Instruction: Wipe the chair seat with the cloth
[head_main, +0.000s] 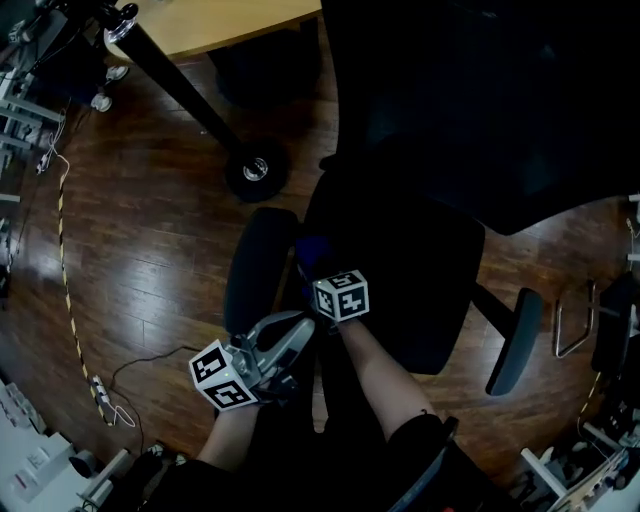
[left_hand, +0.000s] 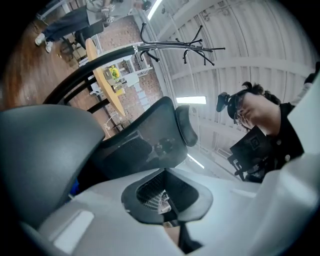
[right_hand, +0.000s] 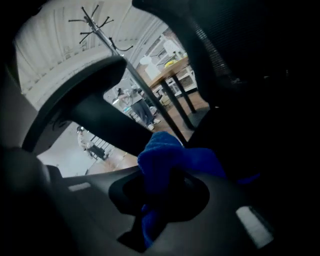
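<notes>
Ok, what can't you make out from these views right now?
1. Whether the cloth touches the chair seat: head view, the right gripper covers the spot; right gripper view, too dark.
2. Dirt on the seat: head view, black and underexposed.
3. Most of the seat in the left gripper view: the armrest blocks it.

The cloth (right_hand: 166, 156) was deep blue, the chair seat (head_main: 412, 282) black, the floor (head_main: 150, 232) glossy dark-brown planks, the marker cubes (head_main: 341, 296) black-and-white squares.
</notes>
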